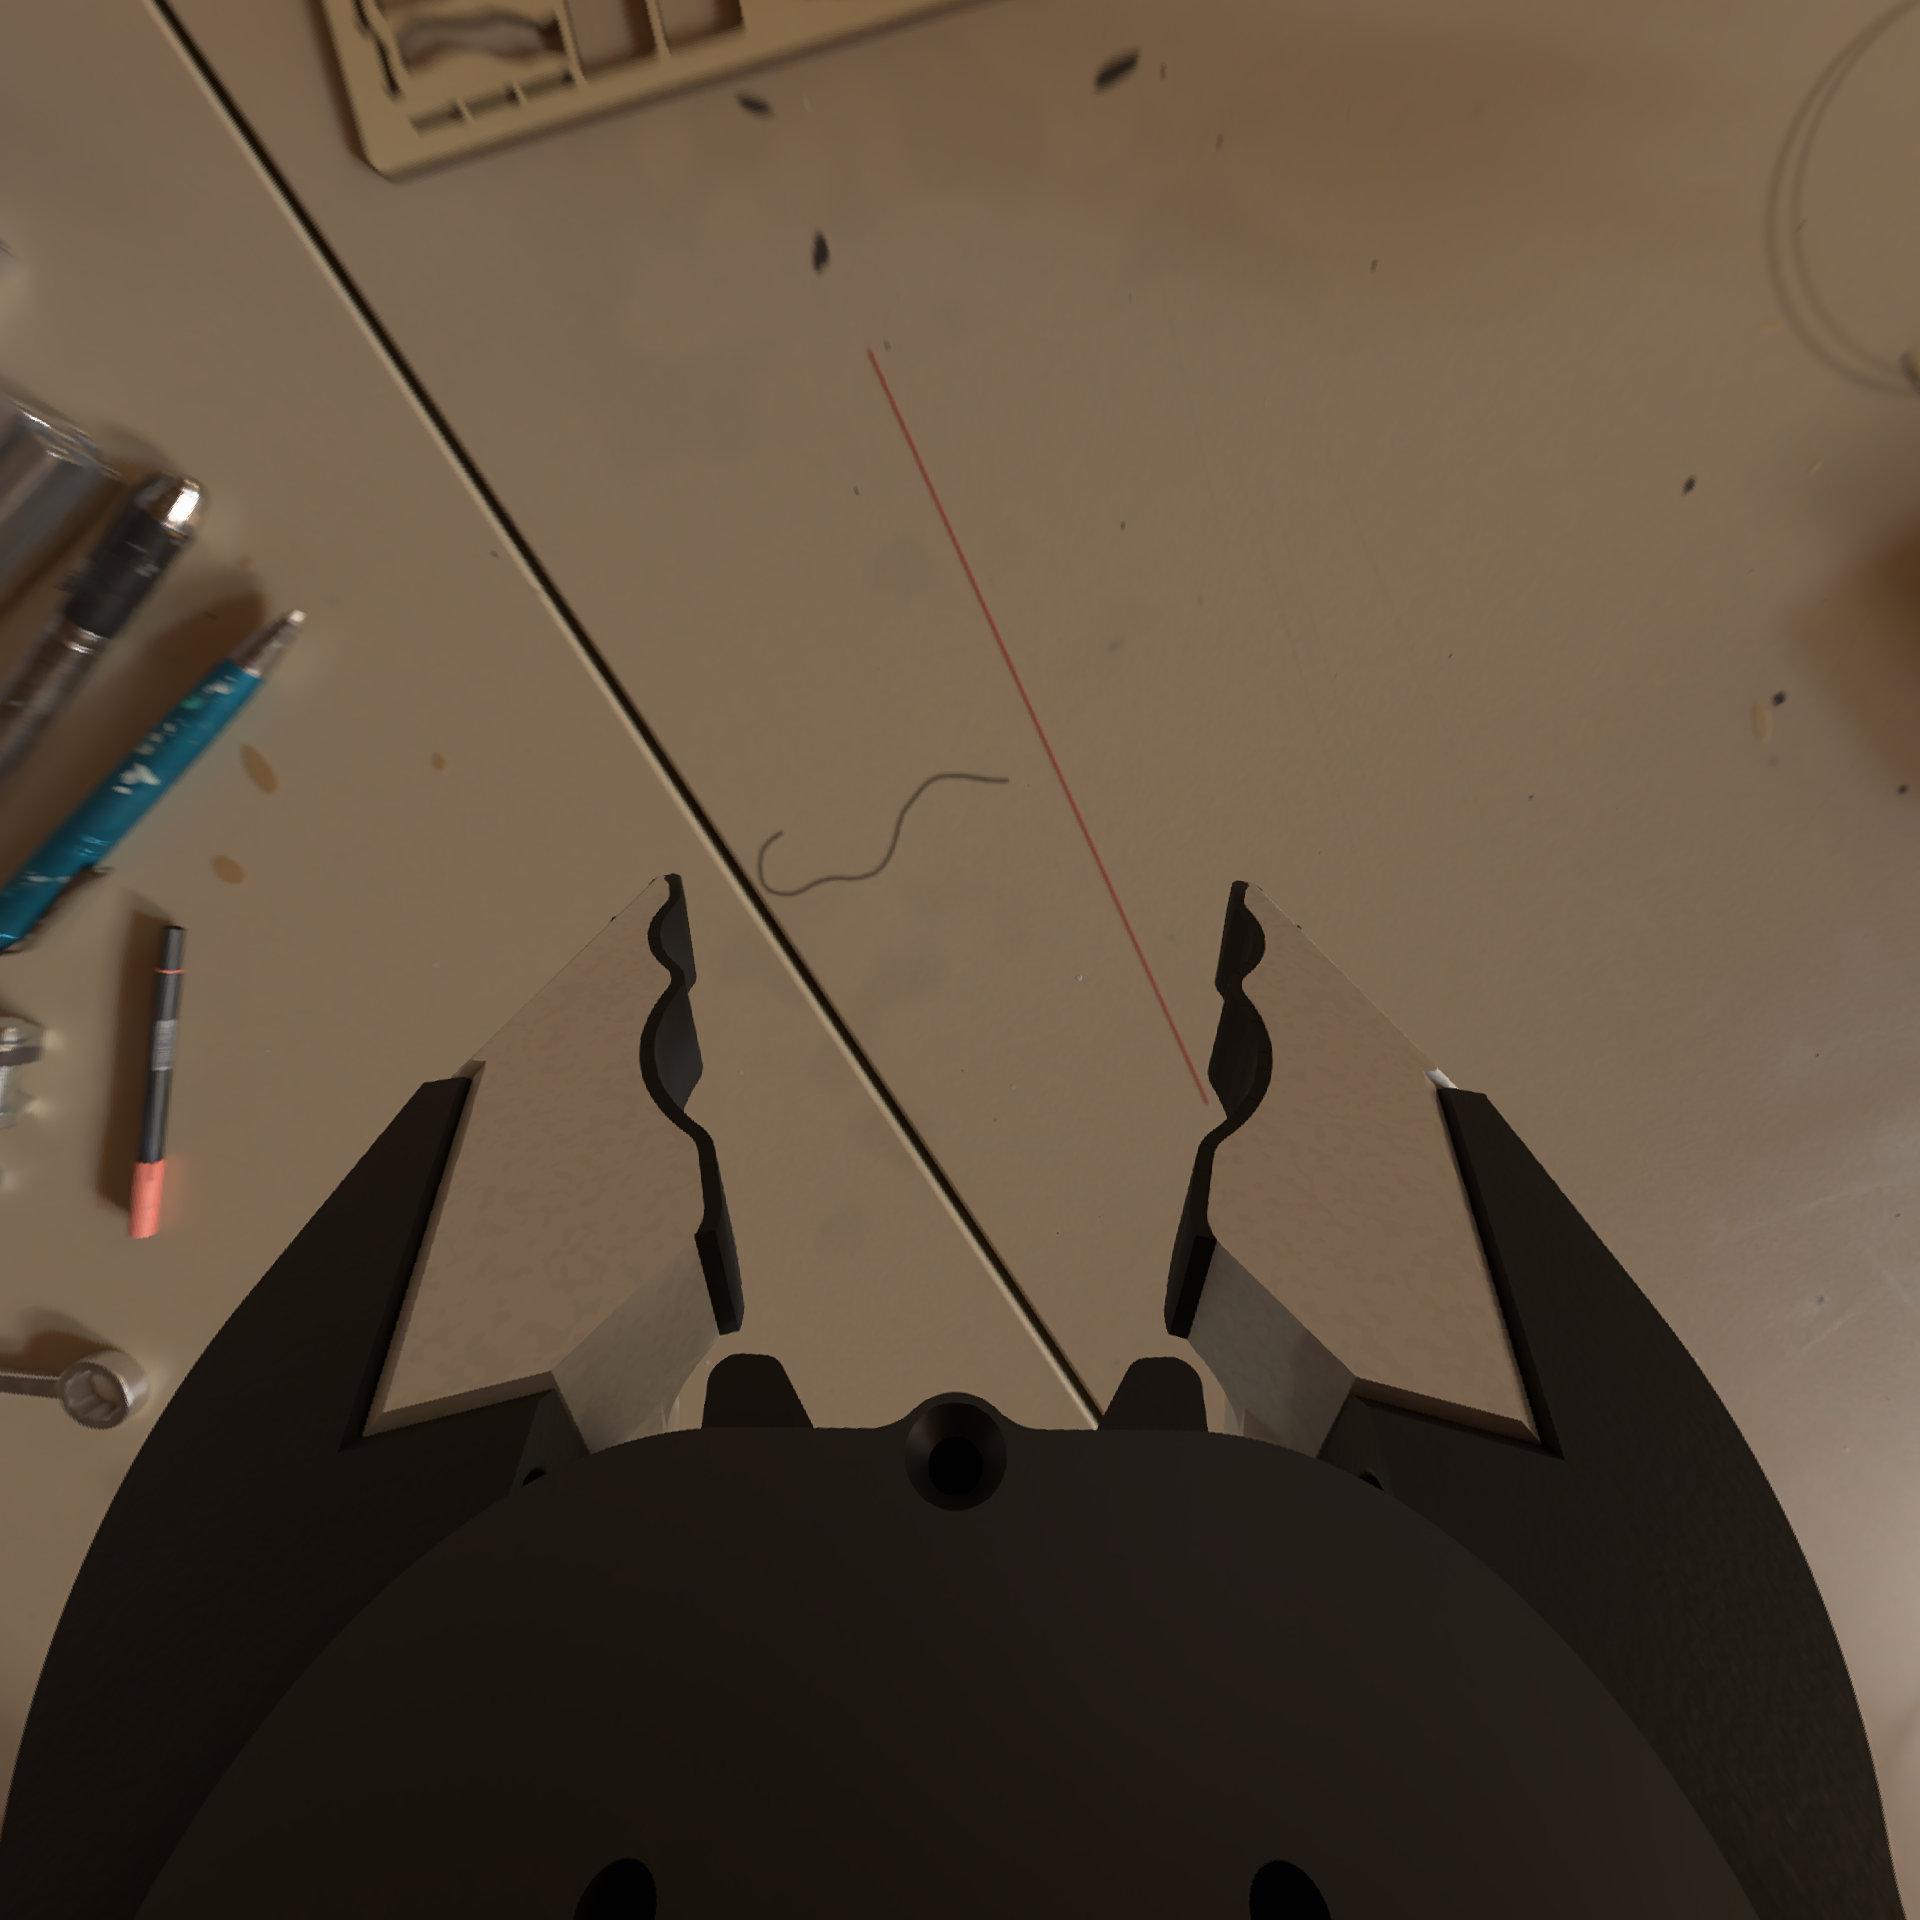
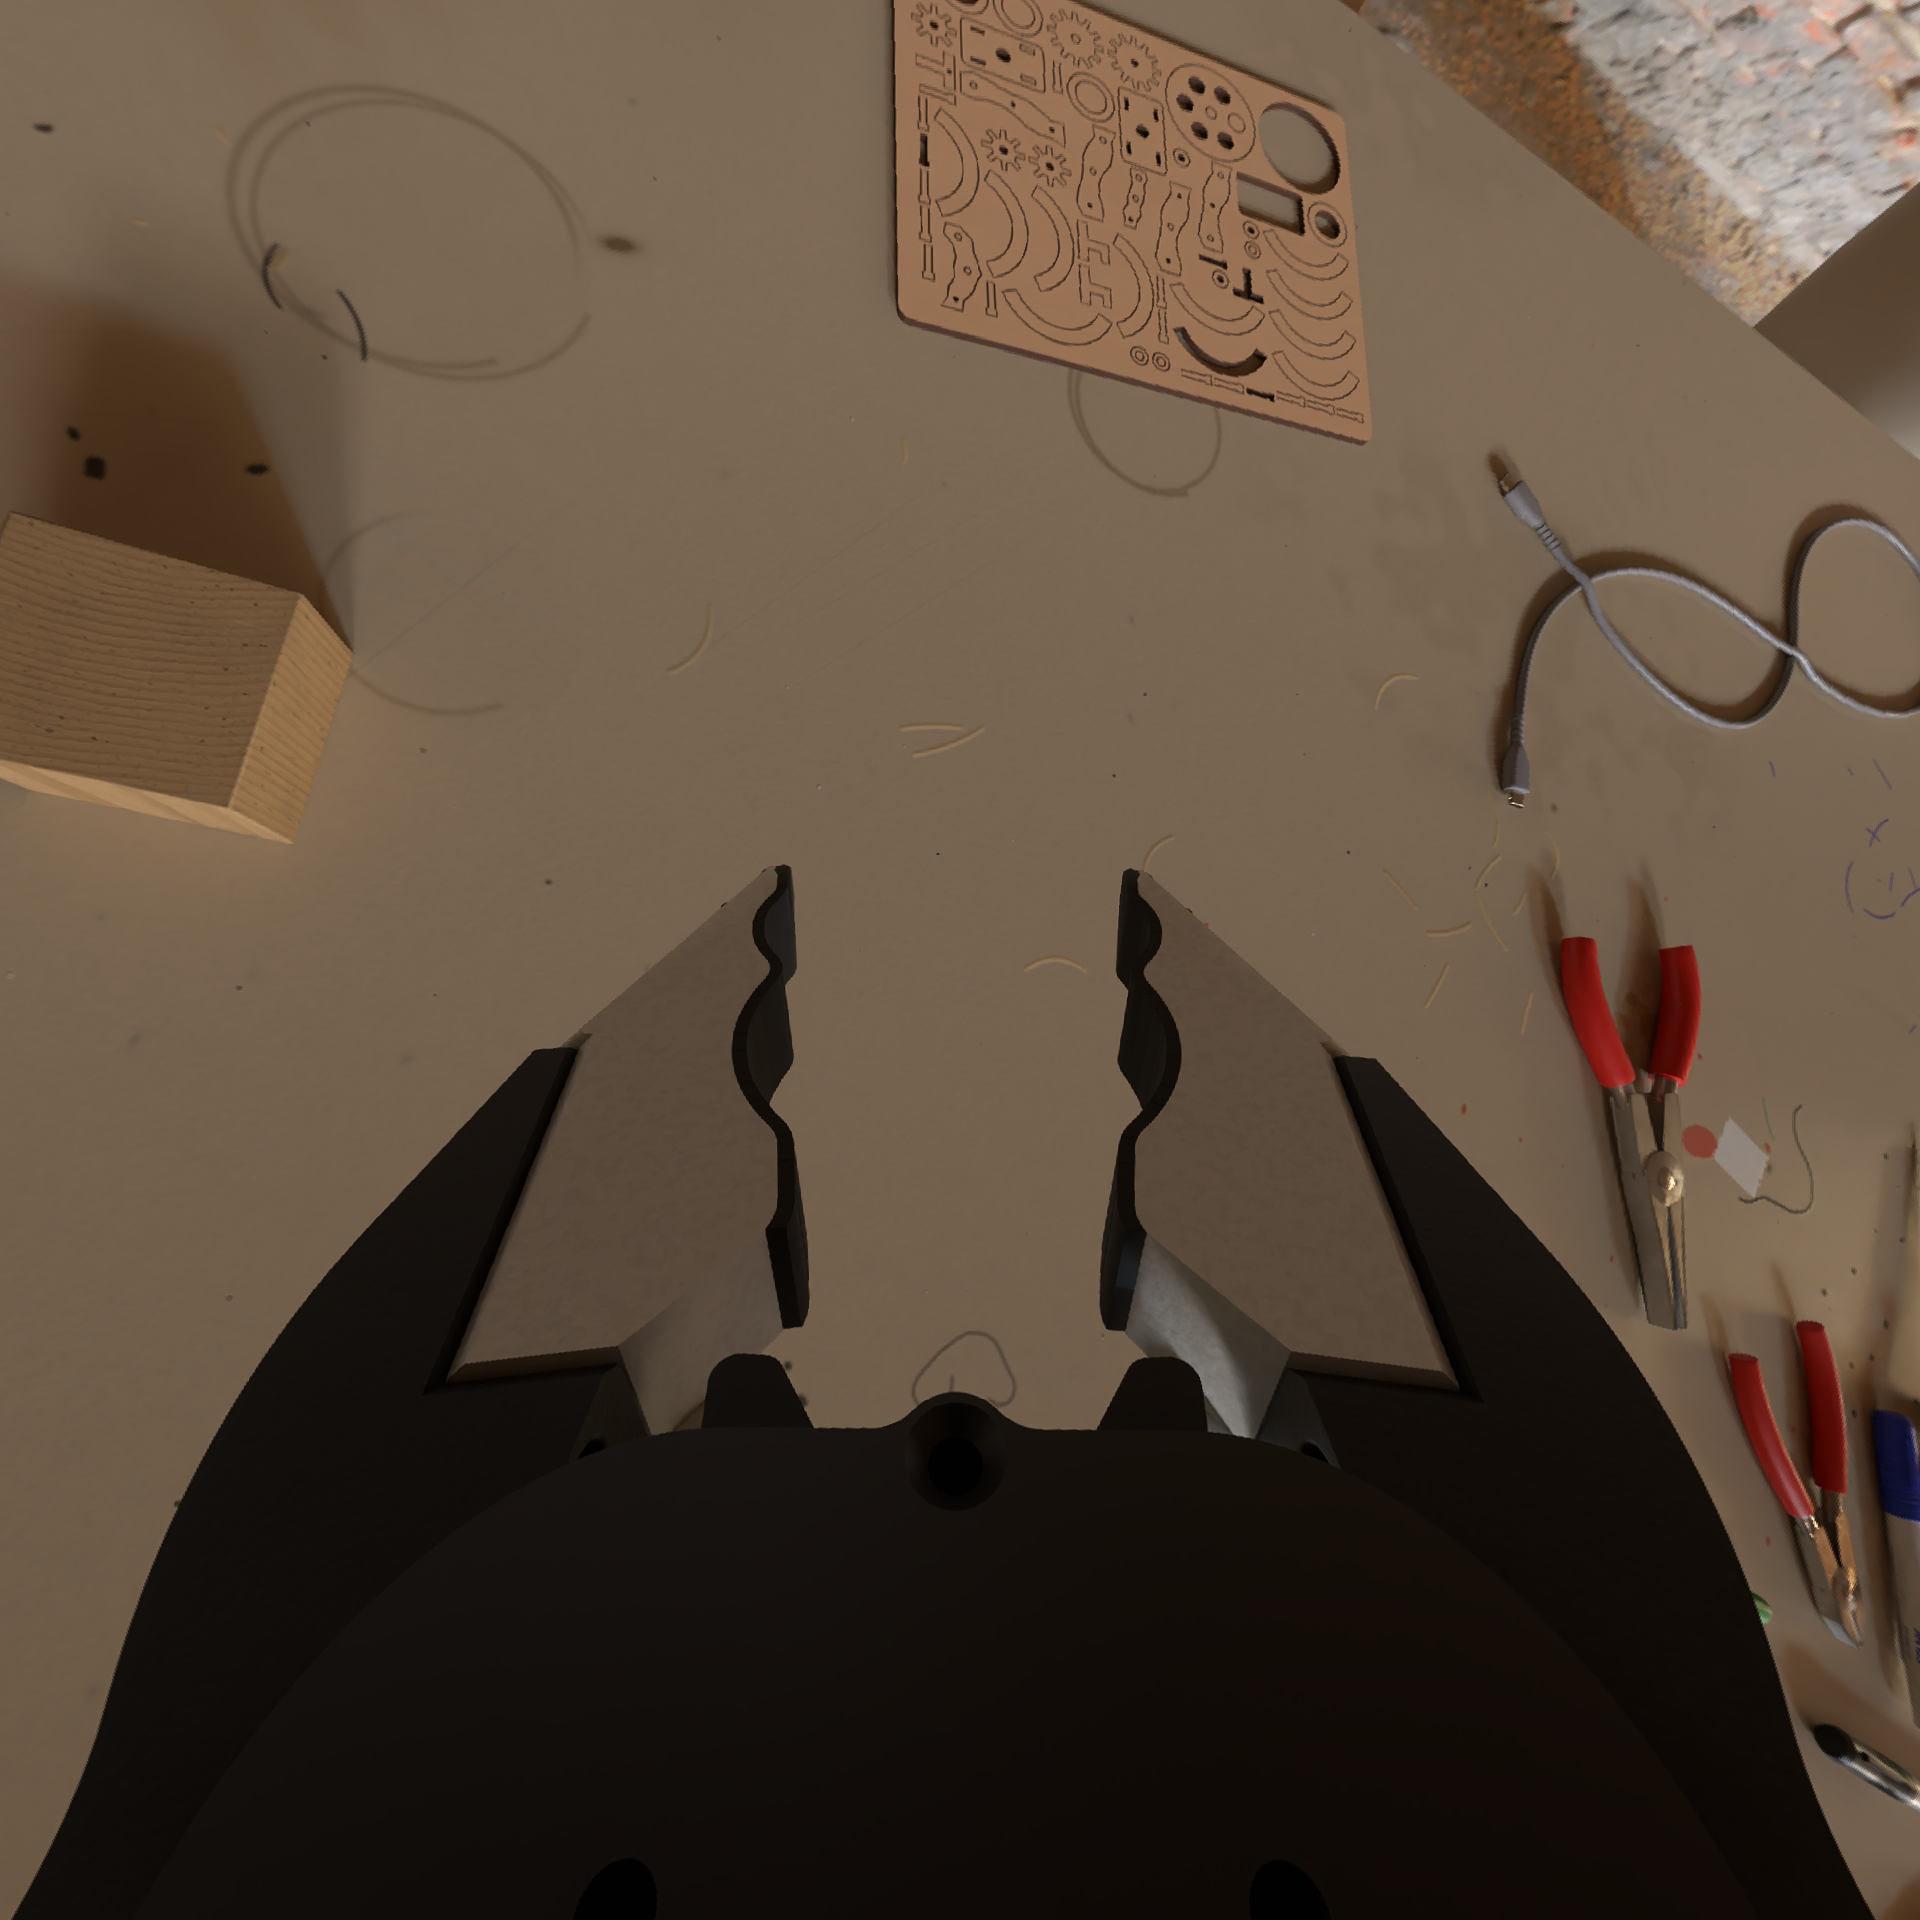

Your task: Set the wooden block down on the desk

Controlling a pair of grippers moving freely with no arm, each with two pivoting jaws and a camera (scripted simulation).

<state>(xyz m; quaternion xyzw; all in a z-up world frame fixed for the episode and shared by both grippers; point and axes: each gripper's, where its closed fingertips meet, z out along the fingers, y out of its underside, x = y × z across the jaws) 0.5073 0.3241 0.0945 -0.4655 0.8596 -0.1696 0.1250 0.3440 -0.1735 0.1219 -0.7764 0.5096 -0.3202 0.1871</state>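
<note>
We see the wooden block (image 2: 156,675) resting on the desk (image 2: 831,623), off to the left of the right gripper (image 2: 956,878), whose fingers are spread with nothing between them. The left gripper (image 1: 954,883) likewise hangs spread and empty over a dark seam (image 1: 644,717). A laser-cut wooden sheet (image 2: 1127,208), a grey cable (image 2: 1662,634) and red-handled pliers (image 2: 1642,1122) lie well apart from the block.

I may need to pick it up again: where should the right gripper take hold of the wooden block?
Grip the wooden block across two opposite flat side faces, coming down from above. It lies flat on the desk with its broad grained top up, so the upright sides are probably the easiest parallel surfaces. The right gripper is open and empty, off to the block's right; how far the block runs left is out of frame.
</note>
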